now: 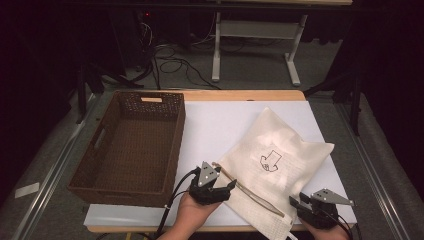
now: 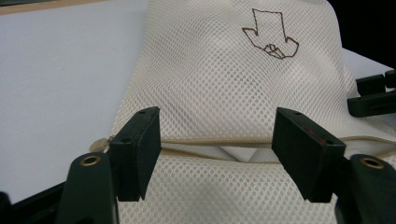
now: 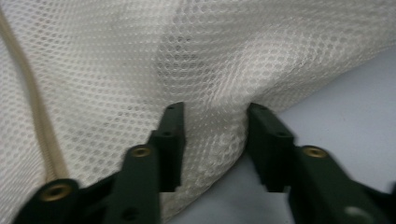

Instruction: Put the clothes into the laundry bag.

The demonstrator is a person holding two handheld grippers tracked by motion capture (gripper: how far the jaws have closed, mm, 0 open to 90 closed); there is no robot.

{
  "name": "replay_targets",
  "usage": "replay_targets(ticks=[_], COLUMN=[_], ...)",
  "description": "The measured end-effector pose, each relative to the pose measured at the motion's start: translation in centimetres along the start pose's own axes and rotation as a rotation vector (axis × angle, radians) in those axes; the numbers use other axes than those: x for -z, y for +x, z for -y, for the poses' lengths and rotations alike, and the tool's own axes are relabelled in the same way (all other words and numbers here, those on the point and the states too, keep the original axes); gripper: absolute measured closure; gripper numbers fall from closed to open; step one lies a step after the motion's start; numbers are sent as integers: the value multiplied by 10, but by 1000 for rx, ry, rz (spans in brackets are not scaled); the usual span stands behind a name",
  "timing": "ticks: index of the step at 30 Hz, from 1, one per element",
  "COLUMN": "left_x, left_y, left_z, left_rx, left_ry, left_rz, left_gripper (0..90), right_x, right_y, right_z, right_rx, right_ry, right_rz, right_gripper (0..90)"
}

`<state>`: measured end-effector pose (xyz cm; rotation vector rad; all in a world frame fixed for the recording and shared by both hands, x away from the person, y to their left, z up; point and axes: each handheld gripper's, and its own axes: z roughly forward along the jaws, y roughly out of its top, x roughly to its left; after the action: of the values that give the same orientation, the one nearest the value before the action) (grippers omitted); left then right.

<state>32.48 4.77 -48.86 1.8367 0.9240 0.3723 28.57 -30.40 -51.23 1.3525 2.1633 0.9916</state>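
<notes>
Where the left gripper (image 2: 217,156) stands over the near part of the mesh bag (image 1: 272,162), its jaws are wide apart, one on each side of a stretch of the zipper (image 2: 215,141), with the pads clear of the fabric. The zipper is beige and lies slightly parted at that stretch, with white material visible in the gap. In the high view this gripper sits at the bag's left near edge, just right of the basket (image 1: 131,145).

The right gripper (image 3: 215,140) is at the bag's near right corner. Its jaws bracket a raised fold of mesh at the bag's edge; whether the pads press on the fold cannot be told.

The bag is cream-white, of fine perforated mesh, roughly square, and lies turned at an angle on the white sheet (image 1: 215,120) covering the table, to the right of the basket. Its centre carries a brown outline drawing (image 2: 271,35) resembling a folded-paper figure. No readable lettering appears on it.

The basket is dark brown, woven, rectangular, with handle cut-outs.
</notes>
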Motion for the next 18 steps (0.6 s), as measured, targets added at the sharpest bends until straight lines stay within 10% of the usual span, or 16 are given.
replay_targets(ticks=[11, 18], left_x=[-12, -34], left_y=[13, 23], left_z=[5, 12], left_rx=[10, 6], left_ry=[53, 172], left_rz=[-37, -38], left_gripper=[375, 406], right_x=[11, 15], right_y=[-11, -31], right_z=[-3, 0], right_rx=[2, -29], right_ry=[-27, -34], right_rz=[67, 105], right_gripper=[874, 874])
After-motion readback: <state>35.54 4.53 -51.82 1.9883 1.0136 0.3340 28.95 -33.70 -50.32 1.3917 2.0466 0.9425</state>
